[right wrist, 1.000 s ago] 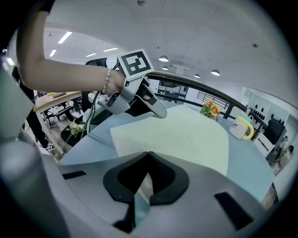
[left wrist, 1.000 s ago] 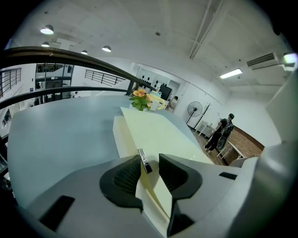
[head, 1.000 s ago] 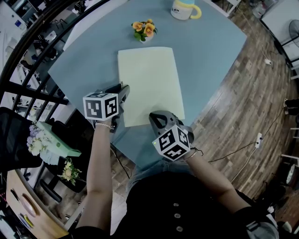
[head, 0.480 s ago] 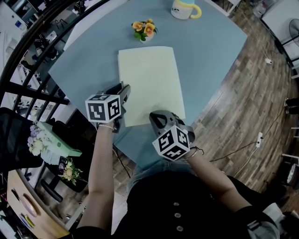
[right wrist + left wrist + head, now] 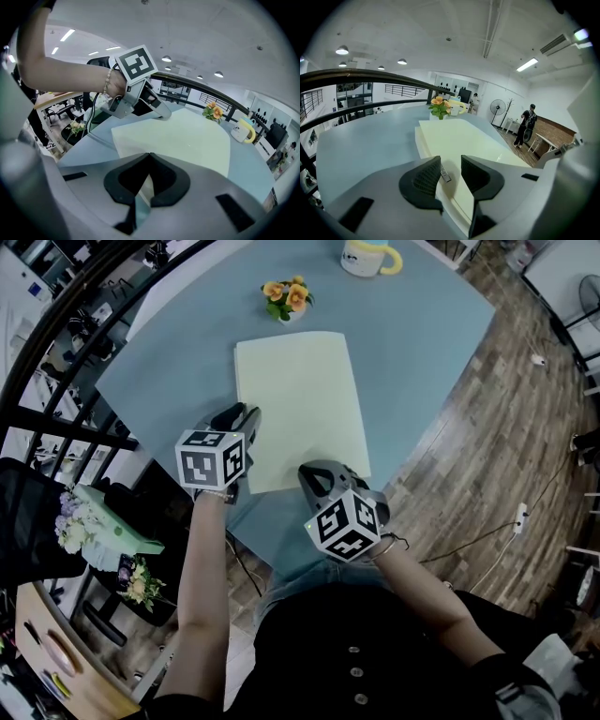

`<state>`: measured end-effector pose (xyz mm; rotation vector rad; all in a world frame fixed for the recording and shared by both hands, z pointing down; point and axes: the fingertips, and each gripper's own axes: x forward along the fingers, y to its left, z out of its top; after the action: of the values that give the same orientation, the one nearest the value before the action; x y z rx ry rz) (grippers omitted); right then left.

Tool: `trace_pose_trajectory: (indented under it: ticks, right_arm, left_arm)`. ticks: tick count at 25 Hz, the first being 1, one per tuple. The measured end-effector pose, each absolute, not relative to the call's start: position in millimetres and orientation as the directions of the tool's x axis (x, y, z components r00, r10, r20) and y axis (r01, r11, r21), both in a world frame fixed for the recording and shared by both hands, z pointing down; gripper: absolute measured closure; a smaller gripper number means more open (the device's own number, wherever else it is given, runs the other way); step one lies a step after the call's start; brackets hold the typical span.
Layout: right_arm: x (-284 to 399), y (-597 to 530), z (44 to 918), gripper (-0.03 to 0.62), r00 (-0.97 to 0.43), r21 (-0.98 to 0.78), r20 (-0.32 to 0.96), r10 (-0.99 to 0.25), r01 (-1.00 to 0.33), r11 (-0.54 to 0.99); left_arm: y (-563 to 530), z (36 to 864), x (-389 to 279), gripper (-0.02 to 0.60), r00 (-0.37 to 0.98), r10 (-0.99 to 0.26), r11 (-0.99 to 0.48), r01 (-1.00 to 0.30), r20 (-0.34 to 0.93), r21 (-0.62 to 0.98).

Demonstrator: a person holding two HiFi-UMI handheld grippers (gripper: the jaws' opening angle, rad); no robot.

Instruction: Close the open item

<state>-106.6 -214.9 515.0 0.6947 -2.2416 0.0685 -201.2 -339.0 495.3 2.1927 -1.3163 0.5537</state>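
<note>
The left gripper (image 5: 246, 413) rests at the left near corner of a pale cream folder (image 5: 300, 399), pointing forward and down from a bare forearm. Its claw stands apart and has just been opening. A small metal tab (image 5: 445, 175), perhaps a zip pull, sits between the pads without being pinched.

The folder lies flat in the middle of the blue-grey table (image 5: 422, 352), its short end toward the table's near corner, and it looks closed already. A small pot of flowers (image 5: 288, 298) and a mug (image 5: 370, 257) stand by the far edge.

The right gripper (image 5: 309, 472), angled down, has its tips pressed together at the folder's near edge, holding nothing.

The closing step seems finished; the next move likely calls for lifting both tools clear without dragging the cover.
</note>
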Motion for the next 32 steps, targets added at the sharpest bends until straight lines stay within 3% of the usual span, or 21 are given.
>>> trace_pose_trajectory:
  ticks: [5, 8, 32]
  right_arm:
    - [-107, -216, 515, 0.603, -0.554, 0.157, 0.695, -0.458, -0.505, 0.849]
    - [-107, -215, 515, 0.603, -0.552, 0.158, 0.695, -0.461, -0.508, 0.847]
    - [-106, -216, 514, 0.602, -0.557, 0.165, 0.677, -0.481, -0.522, 0.837]
  left_arm:
    - [-343, 495, -198, 0.518, 0.433, -0.686, -0.420, -0.892, 0.585, 0.168]
    - [-344, 497, -198, 0.541, 0.419, -0.683, -0.423, -0.895, 0.598, 0.143]
    - [-345, 512, -194, 0.565, 0.351, -0.648, -0.509, -0.860, 0.676, -0.042]
